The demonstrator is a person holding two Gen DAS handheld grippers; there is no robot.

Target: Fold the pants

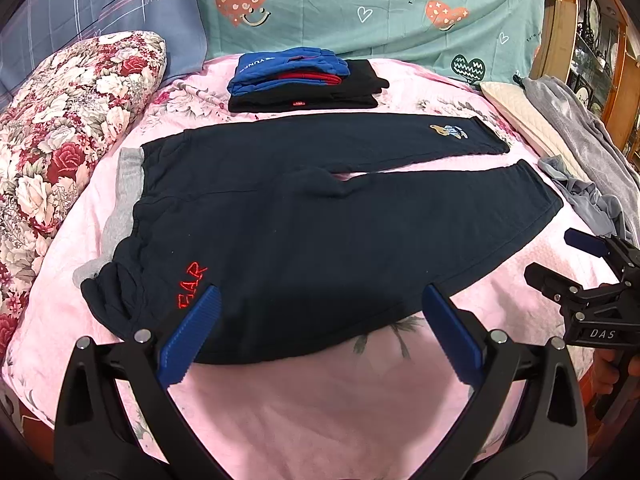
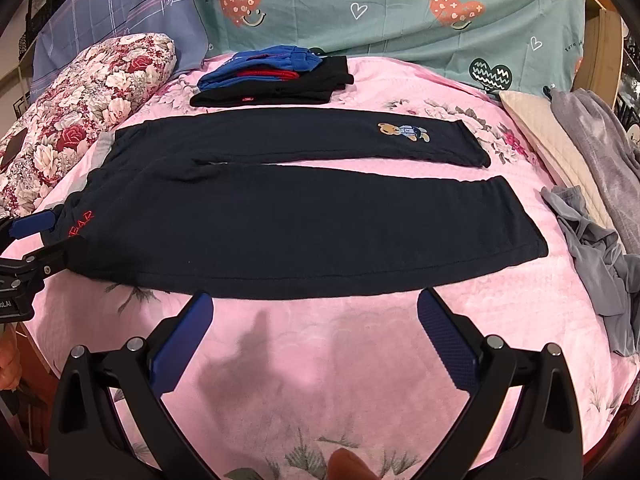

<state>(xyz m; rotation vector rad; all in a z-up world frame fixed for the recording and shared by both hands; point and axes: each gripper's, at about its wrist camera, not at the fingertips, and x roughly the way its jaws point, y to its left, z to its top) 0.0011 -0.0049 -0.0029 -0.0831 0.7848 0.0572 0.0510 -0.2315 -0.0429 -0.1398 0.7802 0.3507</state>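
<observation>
Lying flat and unfolded across the pink floral bedspread [image 1: 320,420], the dark navy fleece pants [image 1: 320,232] run with the waistband to the left and both legs extending to the right, the legs parted by a narrow strip of pink. A grey inner waistband lining [image 1: 124,200] shows at the left end, red embroidered lettering [image 1: 191,284] sits near the near hip, and a small embroidered bear patch [image 2: 404,131] marks the far leg close to its cuff. The left gripper [image 1: 320,300] hangs over the near edge of the pants at the hip, its blue ribbed pads [image 1: 192,332] spread wide with nothing between them. The right gripper [image 2: 314,304] hovers just short of the near leg's lower edge, jaws likewise spread and holding nothing; whether its tips touch the fabric cannot be told. Behind the pants, a stack of folded blue, red and black garments [image 1: 304,80] rests on the bedspread, apart from the far leg. A red-and-white floral quilt roll [image 1: 68,128] lies along the left side. A teal pillowcase printed with hearts [image 1: 380,8] stands upright at the head, beside a blue checked pillow [image 1: 100,8]. Crumpled grey clothing [image 2: 596,248] lies at the right, near the leg cuffs, beside a cream quilted pillow [image 2: 548,140].
</observation>
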